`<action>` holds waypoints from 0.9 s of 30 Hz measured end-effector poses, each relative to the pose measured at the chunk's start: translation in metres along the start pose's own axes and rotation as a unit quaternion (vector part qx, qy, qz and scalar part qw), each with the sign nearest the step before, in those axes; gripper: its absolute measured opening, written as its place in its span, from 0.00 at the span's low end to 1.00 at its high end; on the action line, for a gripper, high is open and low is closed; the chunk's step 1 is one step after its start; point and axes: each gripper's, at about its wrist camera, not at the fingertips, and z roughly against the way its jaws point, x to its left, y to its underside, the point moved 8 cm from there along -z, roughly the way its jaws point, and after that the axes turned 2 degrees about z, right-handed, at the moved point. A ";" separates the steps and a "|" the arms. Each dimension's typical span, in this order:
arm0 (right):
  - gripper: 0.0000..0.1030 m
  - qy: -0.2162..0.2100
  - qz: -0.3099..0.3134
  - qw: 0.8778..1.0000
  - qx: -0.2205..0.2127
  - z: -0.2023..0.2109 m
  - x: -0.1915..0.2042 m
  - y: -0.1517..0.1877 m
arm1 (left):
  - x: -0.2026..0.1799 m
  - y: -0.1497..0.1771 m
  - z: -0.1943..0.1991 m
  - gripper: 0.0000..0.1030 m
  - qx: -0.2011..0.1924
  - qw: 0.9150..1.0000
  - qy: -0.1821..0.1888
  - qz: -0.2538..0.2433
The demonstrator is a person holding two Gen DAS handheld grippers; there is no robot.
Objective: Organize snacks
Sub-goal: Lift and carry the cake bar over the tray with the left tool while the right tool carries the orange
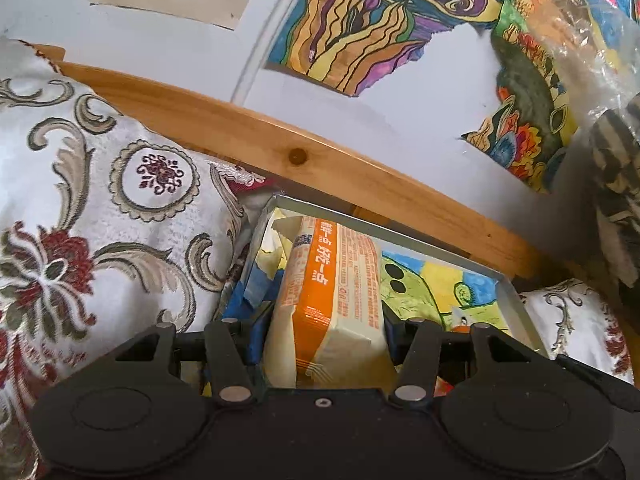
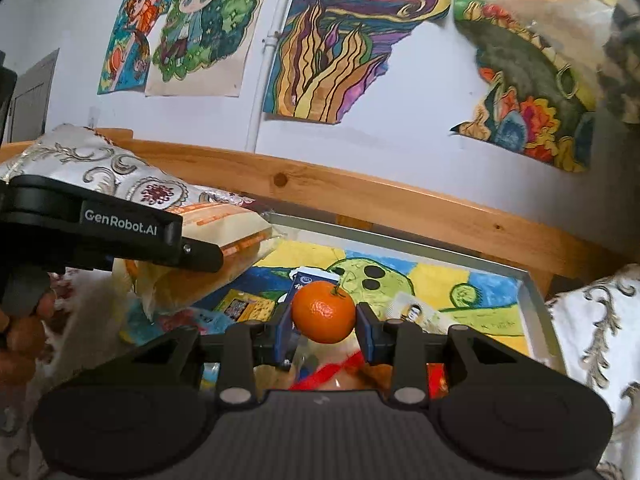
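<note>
My left gripper (image 1: 322, 330) is shut on an orange-and-cream snack packet (image 1: 336, 300), which stands on end between its blue pads above the grey tray (image 1: 400, 232). In the right wrist view the same packet (image 2: 224, 256) hangs at the left under the left gripper's black body (image 2: 120, 228), over the tray's left end. An orange mandarin (image 2: 323, 307) with a short green stem sits clamped between the blue pads of my right gripper (image 2: 324, 328), above the tray (image 2: 532, 296). Small snack packs (image 2: 246, 308) lie on the tray's painted floor.
The tray rests on a sofa between two white brocade cushions (image 1: 100, 208) (image 2: 600, 340), against a wooden backrest rail (image 1: 320, 160). Colourful drawings (image 2: 328, 40) hang on the white wall behind. A crinkled clear plastic bag (image 1: 592, 40) sits at the upper right. A hand (image 2: 24, 332) holds the left gripper.
</note>
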 end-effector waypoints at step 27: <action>0.38 -0.011 -0.022 0.999 0.035 -0.034 0.007 0.011 | -0.001 0.015 -0.016 0.54 0.025 1.000 -0.001 -0.014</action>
